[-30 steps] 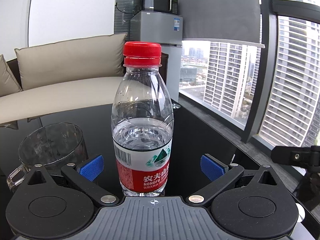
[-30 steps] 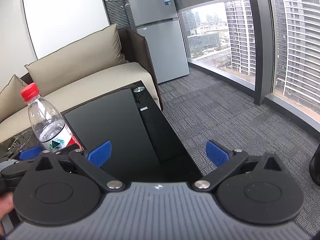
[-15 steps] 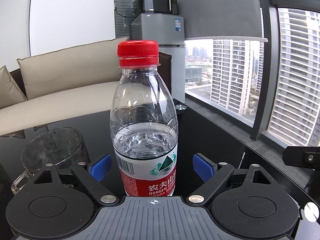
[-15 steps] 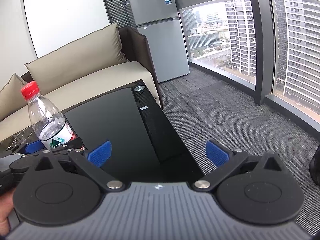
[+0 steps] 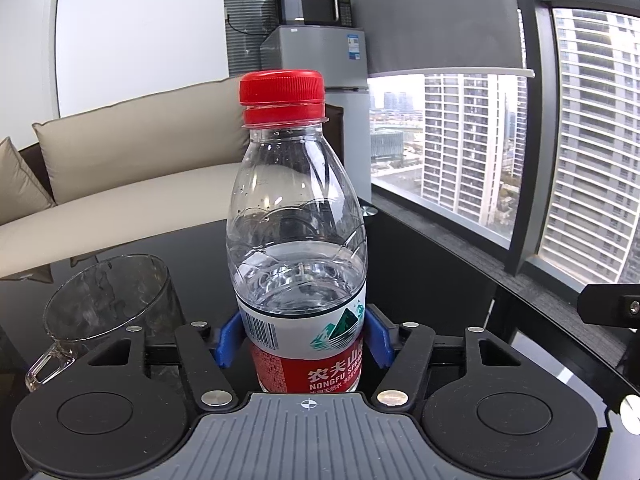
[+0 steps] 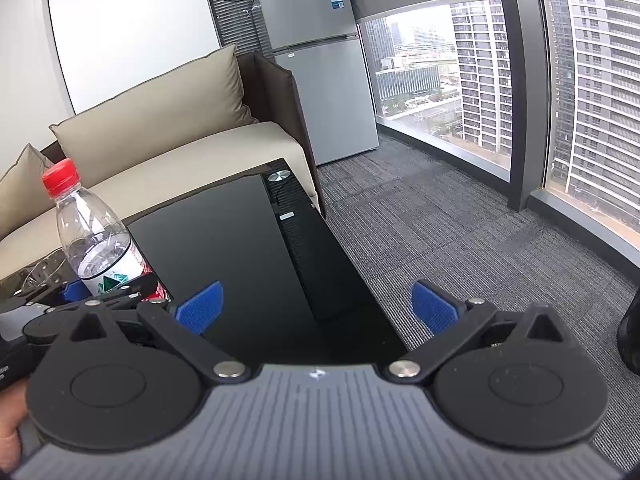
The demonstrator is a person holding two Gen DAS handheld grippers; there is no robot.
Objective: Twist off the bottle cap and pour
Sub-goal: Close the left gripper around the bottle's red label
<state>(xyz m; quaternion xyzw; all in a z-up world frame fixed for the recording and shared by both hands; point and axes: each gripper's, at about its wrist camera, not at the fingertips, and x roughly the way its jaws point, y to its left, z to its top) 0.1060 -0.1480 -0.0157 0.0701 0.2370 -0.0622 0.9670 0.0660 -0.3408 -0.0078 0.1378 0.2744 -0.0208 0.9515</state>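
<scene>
A clear water bottle [image 5: 296,240] with a red cap [image 5: 281,87] and a red-and-white label stands upright on the black glass table [image 5: 420,264], about half full. My left gripper [image 5: 302,340] is shut on its lower body, both blue pads pressing the label. An empty glass mug [image 5: 108,300] with a handle sits just left of the bottle. In the right wrist view the bottle [image 6: 94,240] is at the far left with the left gripper [image 6: 104,290] around it. My right gripper [image 6: 318,308] hangs open over the table's near right part, nothing between its fingers.
A beige sofa [image 5: 120,200] with cushions runs behind the table. A grey fridge [image 6: 320,68] with a microwave [image 5: 312,6] on top stands beyond. The table's right edge [image 6: 340,256] drops to grey carpet by floor-to-ceiling windows. A small metal disc [image 6: 279,176] lies at the far corner.
The left gripper's jaws went from wide open to closed on the bottle's label, and the gripper came slightly nearer the bottle. The right gripper kept still and open.
</scene>
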